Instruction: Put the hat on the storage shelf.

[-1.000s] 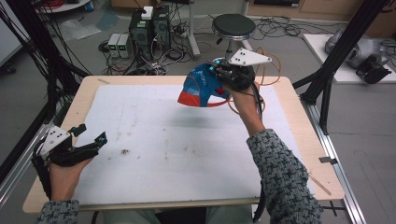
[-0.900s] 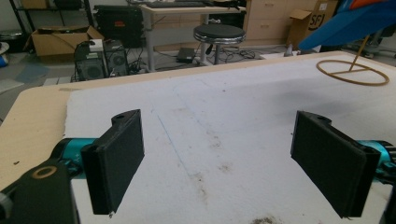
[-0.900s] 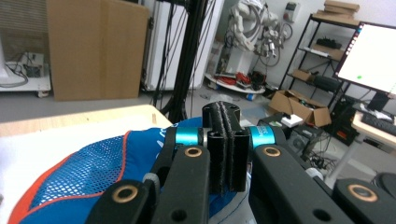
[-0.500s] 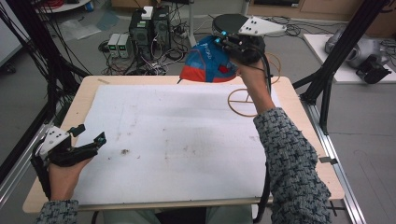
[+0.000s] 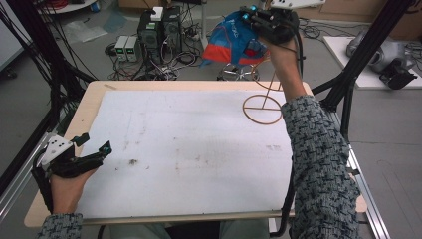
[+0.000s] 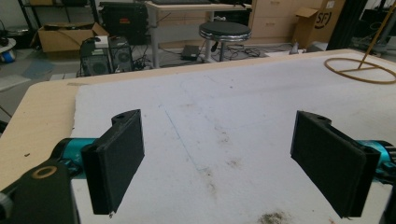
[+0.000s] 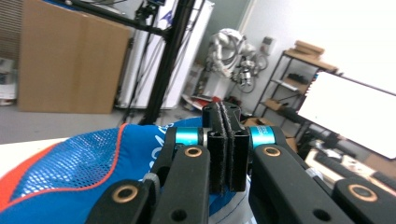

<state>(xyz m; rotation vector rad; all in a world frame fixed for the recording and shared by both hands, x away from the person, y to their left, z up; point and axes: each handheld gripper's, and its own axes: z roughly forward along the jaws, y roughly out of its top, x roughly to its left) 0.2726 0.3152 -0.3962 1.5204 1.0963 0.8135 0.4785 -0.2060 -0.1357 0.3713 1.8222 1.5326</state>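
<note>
Below me, the bench (image 5: 94, 107) is a pale wooden top covered almost to its edges by a white mat (image 5: 199, 149) marked with small brownish smudges and a little clump of dirt near its near-left part. On the far-right part of the mat I see a thin wire stand (image 5: 262, 107), a round ring base with a slim rod rising from it. Beyond the bench the room is a workshop floor: computer boxes (image 5: 159, 27) with tangled cables, a round black stool (image 6: 224, 31), cardboard boxes and black frame posts. In the left gripper view a desk with drawers stands behind the stool. My left gripper (image 5: 92, 147) rests at the near-left edge of the bench, its two black pads (image 6: 119, 161) spread wide apart with nothing between them. My right gripper (image 5: 251, 15) is raised high beyond the far edge of the bench, above the stand, and its jaws are pressed together on the cap (image 5: 231, 42). I see the cap as blue mesh fabric with an orange-red panel and trim and some pale lettering, hanging off the gripper in mid-air, clear of the bench.
</note>
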